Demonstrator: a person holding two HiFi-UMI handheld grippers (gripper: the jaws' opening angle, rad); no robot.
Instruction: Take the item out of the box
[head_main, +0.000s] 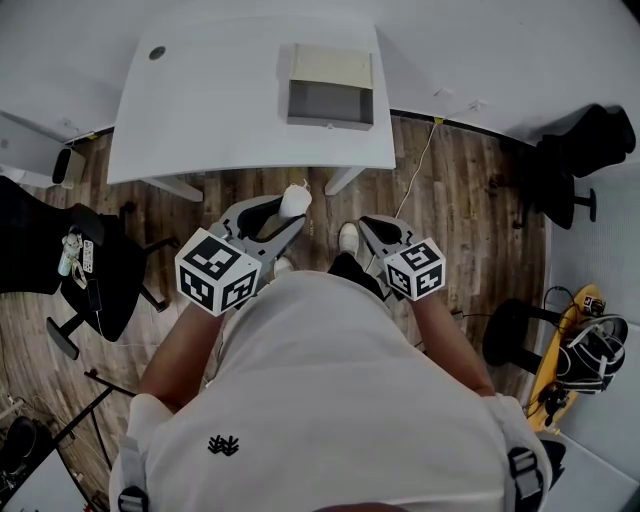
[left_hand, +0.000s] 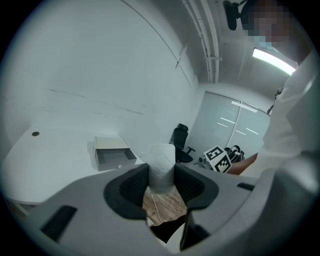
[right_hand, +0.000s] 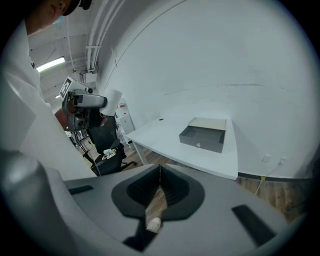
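In the head view the left hand-held gripper (head_main: 288, 215) has its grey jaws closed on the item (head_main: 295, 199), a small white piece with a rounded top, held over the wood plank floor (head_main: 470, 190) and well apart from the box (head_main: 330, 100). The box is a grey rectangular drawer pulled out of a pale beige case, and it stands on the right half of the smooth white table (head_main: 210, 100), whose corners are rounded. A strip of floor lies between the near table edge and the person. The right hand-held gripper (head_main: 372, 232) is beside the left one. In the left gripper view the item looks like a matte, slightly wrinkled cylinder, pressed between the dark ribbed pads. In the right gripper view the jaws meet in one thin line, with nothing between them.
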